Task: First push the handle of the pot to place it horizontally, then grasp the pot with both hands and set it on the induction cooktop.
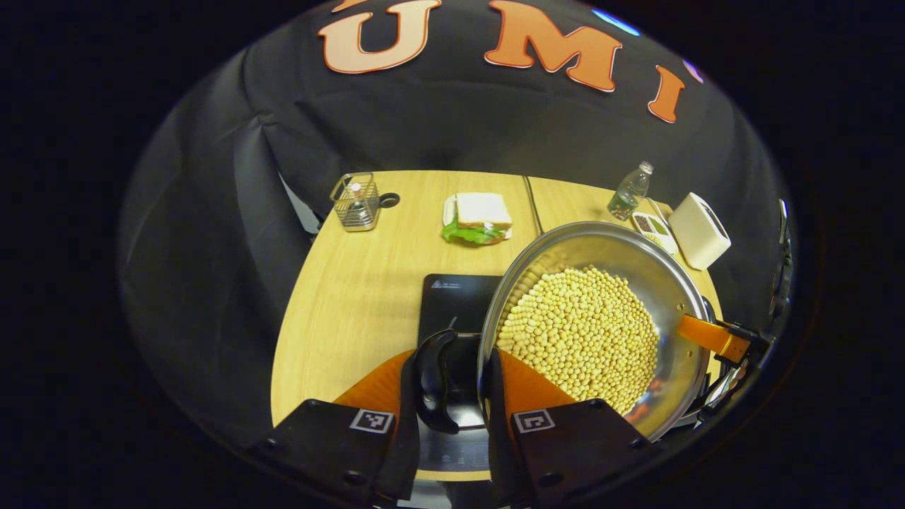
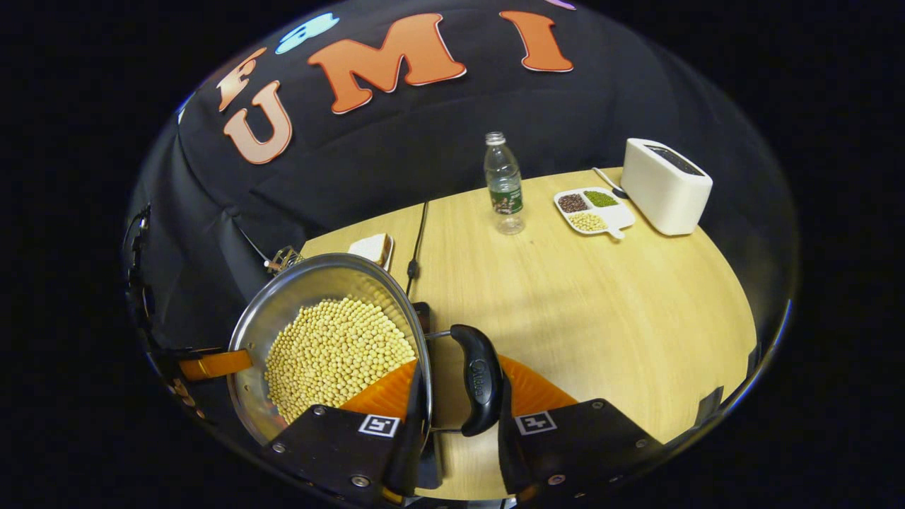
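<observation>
Above the induction cooktop (image 1: 452,300), I held the soybean pot (image 1: 601,283), left gripper (image 1: 452,413) and right gripper (image 2: 463,417) each pinching a side handle; only lowering remained.

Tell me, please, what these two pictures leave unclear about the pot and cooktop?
- Pot underside: hidden by its own bowl, so whether it rests on the cooktop cannot be told.
- Cooktop in the right gripper view: mostly covered by the pot.
- Left gripper grip on the handle: contact with both fingers unclear.
- Basket contents: too small.
</observation>
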A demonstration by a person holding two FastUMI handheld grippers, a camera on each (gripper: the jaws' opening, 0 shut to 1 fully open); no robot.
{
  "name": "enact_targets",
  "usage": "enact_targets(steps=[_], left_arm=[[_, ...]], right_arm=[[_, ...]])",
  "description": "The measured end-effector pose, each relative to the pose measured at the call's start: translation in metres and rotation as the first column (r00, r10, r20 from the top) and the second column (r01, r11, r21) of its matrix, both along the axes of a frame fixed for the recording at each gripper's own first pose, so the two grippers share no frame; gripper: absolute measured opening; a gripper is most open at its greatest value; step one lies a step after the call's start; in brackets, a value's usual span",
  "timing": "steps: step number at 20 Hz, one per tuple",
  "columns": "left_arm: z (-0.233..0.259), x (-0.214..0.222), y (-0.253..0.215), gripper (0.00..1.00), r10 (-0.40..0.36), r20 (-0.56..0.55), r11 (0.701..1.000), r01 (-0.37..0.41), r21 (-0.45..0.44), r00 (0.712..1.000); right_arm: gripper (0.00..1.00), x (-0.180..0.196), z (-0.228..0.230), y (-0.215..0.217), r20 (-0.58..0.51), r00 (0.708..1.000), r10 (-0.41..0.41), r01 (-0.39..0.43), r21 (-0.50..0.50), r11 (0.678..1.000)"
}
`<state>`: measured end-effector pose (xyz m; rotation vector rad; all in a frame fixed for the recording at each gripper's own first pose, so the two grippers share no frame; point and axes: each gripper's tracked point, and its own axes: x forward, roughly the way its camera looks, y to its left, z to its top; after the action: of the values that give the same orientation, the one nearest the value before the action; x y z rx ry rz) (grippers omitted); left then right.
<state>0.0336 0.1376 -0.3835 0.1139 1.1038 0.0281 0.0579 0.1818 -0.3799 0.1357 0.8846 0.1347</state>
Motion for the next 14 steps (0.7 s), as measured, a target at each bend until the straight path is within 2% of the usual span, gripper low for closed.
enact_targets(steps=[6,14], left_arm=[[-0.020,0.002,0.029,0.47,-0.001,0.005,1.000,0.001,-0.018,1.000],[-0.050,0.006,0.027,0.47,-0.009,-0.031,0.999,0.008,-0.042,0.999]], right_arm=[[0.45,-0.004,-0.017,0.032,-0.007,1.000,0.008,-0.008,-0.026,1.000],[0.45,-0.008,-0.040,0.023,-0.033,0.999,-0.025,0.023,-0.059,0.998]])
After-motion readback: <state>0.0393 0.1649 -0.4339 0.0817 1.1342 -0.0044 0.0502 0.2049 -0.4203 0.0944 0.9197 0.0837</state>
